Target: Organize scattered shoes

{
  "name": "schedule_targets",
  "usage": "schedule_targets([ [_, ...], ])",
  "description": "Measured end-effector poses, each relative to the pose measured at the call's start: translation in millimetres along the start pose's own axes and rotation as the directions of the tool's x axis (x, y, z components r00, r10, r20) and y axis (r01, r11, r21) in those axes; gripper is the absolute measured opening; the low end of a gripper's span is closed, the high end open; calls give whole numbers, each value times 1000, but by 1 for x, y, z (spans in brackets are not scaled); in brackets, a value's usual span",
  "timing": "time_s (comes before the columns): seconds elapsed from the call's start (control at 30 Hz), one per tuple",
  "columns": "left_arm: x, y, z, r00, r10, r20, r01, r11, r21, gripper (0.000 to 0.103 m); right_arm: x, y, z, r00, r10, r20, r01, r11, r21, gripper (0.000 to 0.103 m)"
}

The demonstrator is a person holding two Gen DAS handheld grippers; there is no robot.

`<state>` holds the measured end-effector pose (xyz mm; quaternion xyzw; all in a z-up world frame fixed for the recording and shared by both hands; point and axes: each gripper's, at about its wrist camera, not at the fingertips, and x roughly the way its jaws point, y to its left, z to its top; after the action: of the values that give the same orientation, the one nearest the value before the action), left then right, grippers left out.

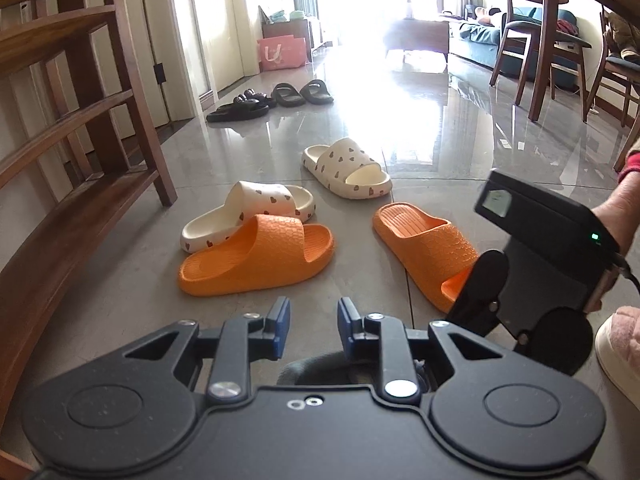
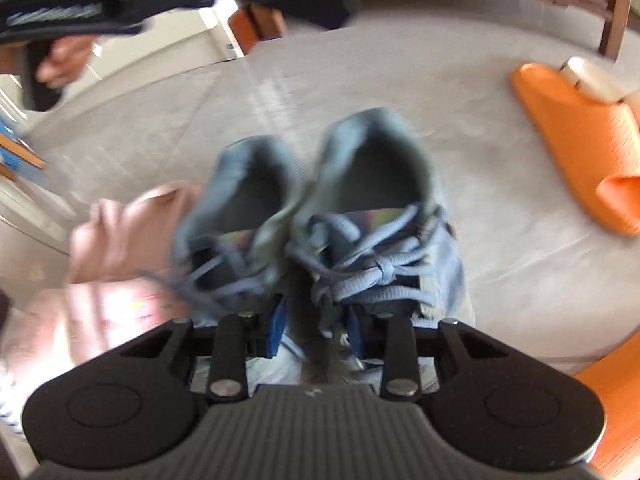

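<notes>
In the left wrist view two orange slippers (image 1: 256,256) (image 1: 428,252) and two cream heart-print slippers (image 1: 248,212) (image 1: 348,168) lie scattered on the tile floor. My left gripper (image 1: 314,330) is open and empty, just short of the near orange slipper. The right gripper's body (image 1: 536,264) shows at the right edge. In the blurred right wrist view my right gripper (image 2: 316,332) is shut on the touching inner sides of a pair of blue-grey laced sneakers (image 2: 360,216), holding them above the floor. An orange slipper (image 2: 580,136) lies to the right.
A wooden shoe rack (image 1: 80,128) stands on the left. Several black sandals (image 1: 272,100) lie farther down the hall by a pink bag (image 1: 280,52). Chairs and a table (image 1: 560,40) are on the right. A pink fuzzy slipper (image 1: 624,348) is on the person's foot.
</notes>
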<state>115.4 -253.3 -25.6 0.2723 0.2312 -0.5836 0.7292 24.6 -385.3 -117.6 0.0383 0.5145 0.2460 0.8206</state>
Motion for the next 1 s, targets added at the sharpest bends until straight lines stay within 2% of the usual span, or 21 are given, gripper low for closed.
schedule_targets([
  [0.07,5,-4,5,1000,-11,8,11,1000,4,29,-12,-4,-8,1000,-16,27,15,1000,20,43],
  [0.13,12,-8,12,1000,-10,7,10,1000,21,38,-34,-16,-22,995,-68,71,61,994,89,56],
  [0.23,26,-13,25,1000,-15,-4,16,998,58,40,-65,-35,-53,975,-191,116,166,967,193,57],
  [0.3,39,-16,33,1000,-24,-6,25,999,45,40,-80,-48,-70,955,-270,123,233,940,249,57],
  [0.37,52,-19,42,999,-34,-6,35,999,16,40,-88,-57,-84,944,-308,117,261,916,304,57],
  [0.5,77,-24,53,999,-32,-16,31,999,-42,40,-86,-84,-110,946,-301,118,210,851,482,57],
  [0.67,101,-27,61,1000,-8,-24,6,997,-81,40,-73,-92,-119,940,-304,154,163,798,580,57],
  [0.73,104,-23,62,999,18,-28,-20,995,-103,40,-68,-94,-119,928,-343,149,190,776,601,57],
  [0.87,112,-13,60,998,44,-48,-51,988,-143,40,-65,-104,-122,912,-375,166,172,717,675,57],
  [0.93,115,-10,58,997,48,-55,-57,984,-166,40,-65,-116,-131,910,-365,197,94,644,759,57],
  [1.0,116,-8,54,997,49,-57,-58,982,-178,40,-65,-125,-138,903,-377,207,58,583,811,57],
])
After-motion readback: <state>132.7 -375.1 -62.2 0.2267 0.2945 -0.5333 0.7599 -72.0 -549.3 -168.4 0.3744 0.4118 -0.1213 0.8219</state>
